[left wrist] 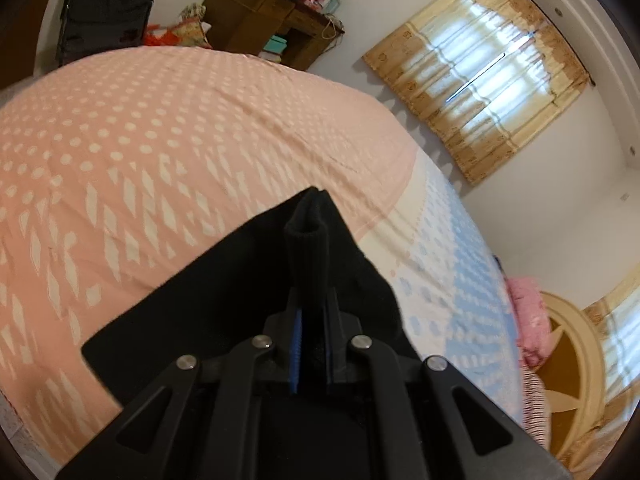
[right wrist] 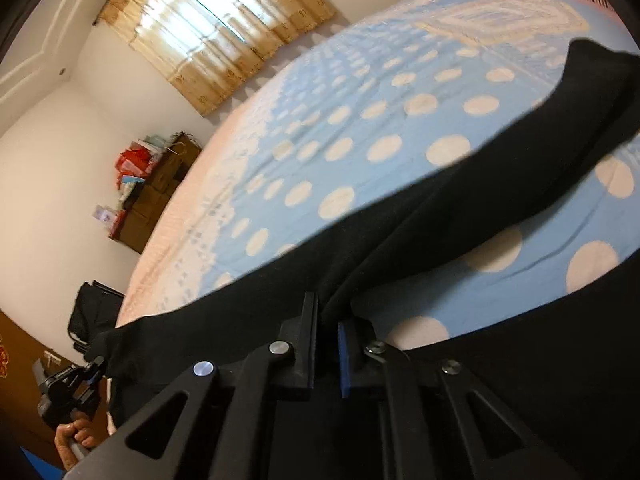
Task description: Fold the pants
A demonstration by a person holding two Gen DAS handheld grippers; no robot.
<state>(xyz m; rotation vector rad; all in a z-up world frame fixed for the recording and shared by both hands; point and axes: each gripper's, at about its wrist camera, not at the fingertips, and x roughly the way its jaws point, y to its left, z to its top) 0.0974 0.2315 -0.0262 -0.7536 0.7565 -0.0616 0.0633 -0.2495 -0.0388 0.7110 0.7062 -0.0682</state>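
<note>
Both hand-held grippers, left [left wrist: 306, 240] and right [right wrist: 326, 312], clench black pants [right wrist: 460, 208] above the dotted bed [right wrist: 360, 120]. Best to keep the fabric taut and level between them.

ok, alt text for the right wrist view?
The right gripper is shut on a fold of black pants stretched across a blue polka-dot bedspread. At lower left, a hand holds the left gripper, also pinching the pants.

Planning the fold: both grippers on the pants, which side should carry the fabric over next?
Probably the right hand-held gripper: it pinches the black fabric pants where a long leg trails across the blue dotted bedsheet. The left hand-held gripper clamps a corner, anchoring.
</note>
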